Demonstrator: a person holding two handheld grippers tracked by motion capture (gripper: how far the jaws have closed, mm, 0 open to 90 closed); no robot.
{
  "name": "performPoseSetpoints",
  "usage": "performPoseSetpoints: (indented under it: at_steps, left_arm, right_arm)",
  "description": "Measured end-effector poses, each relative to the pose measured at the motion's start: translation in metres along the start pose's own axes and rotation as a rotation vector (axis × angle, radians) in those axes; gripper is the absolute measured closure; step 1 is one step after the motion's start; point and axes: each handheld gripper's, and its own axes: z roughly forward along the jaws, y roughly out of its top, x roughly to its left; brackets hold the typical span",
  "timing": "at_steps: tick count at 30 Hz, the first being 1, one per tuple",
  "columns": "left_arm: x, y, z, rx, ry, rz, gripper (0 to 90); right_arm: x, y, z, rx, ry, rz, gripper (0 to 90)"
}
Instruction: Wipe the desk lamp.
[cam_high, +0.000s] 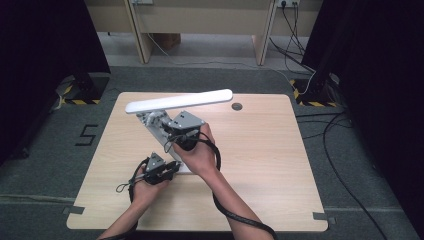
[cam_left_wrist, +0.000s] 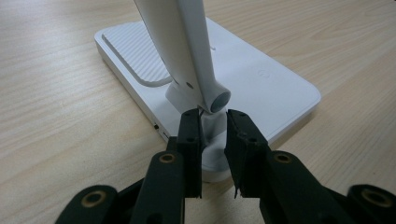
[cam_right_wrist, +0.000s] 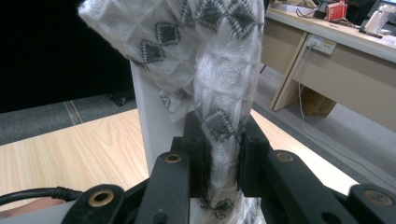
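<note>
My white desk lamp (cam_high: 165, 112) stands on the desk (cam_high: 260, 165), its base (cam_left_wrist: 261, 79) flat and its head bar raised level. I judge the wiping underway: my right gripper (cam_right_wrist: 218, 140) pinches a patterned cloth (cam_right_wrist: 210, 70) against the lamp's upright arm, with most of the lamp left. My left gripper (cam_left_wrist: 214, 123) clamps the hinge post at the base. No containers here.

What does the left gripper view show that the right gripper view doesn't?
The left gripper view alone gives the lamp's flat white base and the left gripper clamped on the hinge post. The right gripper view alone gives the right gripper squeezing a white patterned cloth, with desks behind. Both give the white lamp arm and the wooden table.
</note>
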Motion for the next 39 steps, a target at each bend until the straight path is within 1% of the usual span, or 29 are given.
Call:
performPoseSetpoints:
  at_steps: [2,4,7,11,13,15,18,21,23,24,27,29,30,31,33,35,39]
  left_arm:
    - [0.0,0.0,0.0,0.0,-0.009,-0.009,75.3]
    - [0.0,-0.001,0.0,-0.002,-0.007,-0.001,75.8]
    - [0.0,-0.001,0.0,-0.003,-0.002,0.005,75.8]
    - [0.001,-0.001,0.0,-0.003,0.0,0.002,76.2]
    - [0.001,-0.001,0.0,-0.003,-0.002,0.001,76.3]
    - [0.001,-0.001,0.0,-0.004,-0.006,0.002,76.6]
    - [0.0,-0.001,0.0,-0.005,-0.003,0.005,76.7]
    - [0.0,-0.001,0.0,-0.003,-0.001,0.009,76.7]
    - [-0.001,-0.001,0.0,0.002,-0.001,0.009,76.7]
    - [-0.001,-0.001,0.0,0.001,-0.003,0.004,76.7]
    - [0.0,0.0,0.0,0.002,-0.001,0.013,76.7]
    - [0.0,0.0,0.001,0.004,-0.003,0.015,76.7]
    - [-0.001,0.0,0.001,0.003,-0.004,0.014,76.8]
    - [-0.001,0.0,0.001,0.003,-0.002,0.017,76.7]
    - [-0.001,0.0,0.001,0.007,-0.004,0.012,76.8]
    - [0.0,0.001,0.001,0.011,-0.003,0.026,76.8]
    - [-0.001,0.002,0.002,0.015,-0.003,0.03,76.9]
  right_arm:
    - [0.001,0.001,0.0,-0.005,-0.001,0.0,77.6]
    - [0.003,0.003,0.0,-0.01,0.004,-0.005,77.7]
    - [0.004,0.004,0.002,-0.006,0.014,-0.017,77.7]
    - [0.006,0.004,0.003,0.009,0.023,-0.018,77.9]
    - [0.006,0.002,0.004,0.01,0.027,-0.029,77.9]
    - [0.005,0.0,0.005,0.021,0.034,-0.024,77.9]
    - [0.004,-0.004,0.005,0.024,0.038,-0.024,78.0]
    - [0.004,-0.006,0.004,0.028,0.033,-0.015,78.0]
    - [0.003,-0.008,0.003,0.031,0.034,-0.02,78.0]
    - [0.002,-0.009,0.003,0.035,0.034,-0.016,78.0]
    - [0.001,-0.012,0.002,0.04,0.031,-0.013,78.0]
    - [-0.001,-0.014,0.001,0.043,0.029,-0.024,78.0]
    - [-0.002,-0.015,0.001,0.051,0.029,-0.011,78.0]
    - [-0.003,-0.017,0.001,0.047,0.026,-0.015,78.0]
    - [-0.004,-0.019,0.0,0.056,0.025,-0.011,78.0]
    - [-0.005,-0.021,-0.001,0.064,0.026,-0.007,78.1]
    - [-0.005,-0.027,0.0,0.072,0.035,-0.01,78.2]
